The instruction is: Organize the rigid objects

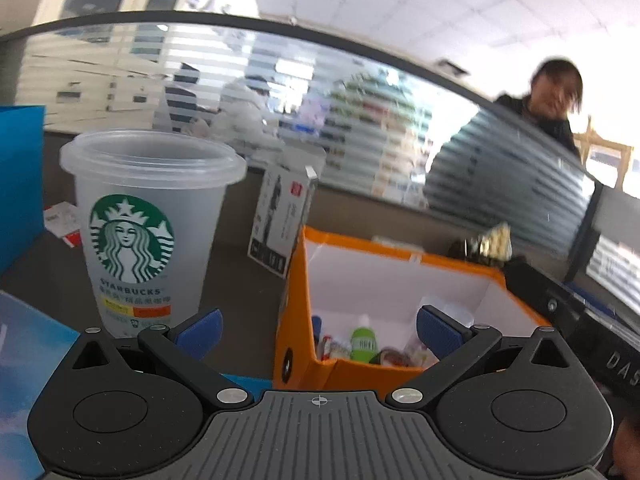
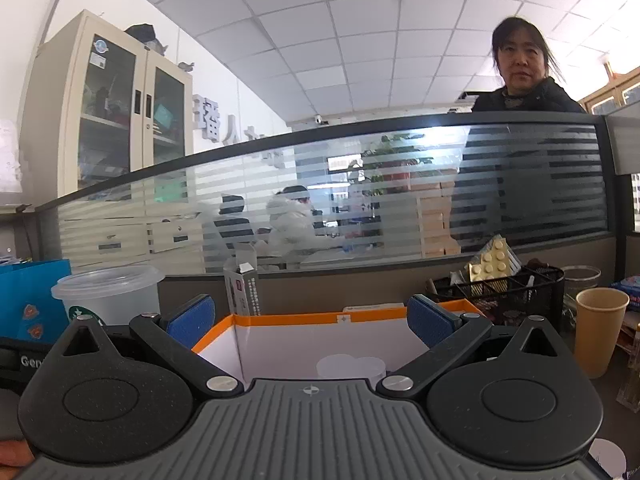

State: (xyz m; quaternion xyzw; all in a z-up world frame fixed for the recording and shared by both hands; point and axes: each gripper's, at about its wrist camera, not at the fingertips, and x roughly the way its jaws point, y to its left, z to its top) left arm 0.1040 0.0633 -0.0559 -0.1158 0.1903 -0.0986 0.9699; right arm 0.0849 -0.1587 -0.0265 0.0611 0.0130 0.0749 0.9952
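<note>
An orange box point(image 1: 294, 292) with a white inside stands open on the desk; in it lie a small green-capped bottle point(image 1: 363, 342) and several small packets. A clear Starbucks cup point(image 1: 140, 224) stands upright to its left. My left gripper point(image 1: 318, 332) is open and empty, just before the box's near corner. My right gripper point(image 2: 310, 322) is open and empty above the same box point(image 2: 352, 314), where a clear lid point(image 2: 350, 364) lies on the bottom. The cup point(image 2: 108, 292) shows at the left.
A small printed carton point(image 1: 282, 222) stands behind the box. A blue folder point(image 1: 20, 180) is at far left. A black mesh organizer point(image 2: 508, 292) and a brown paper cup point(image 2: 598, 330) stand right of the box. A glass partition closes the desk's back; a person stands behind it.
</note>
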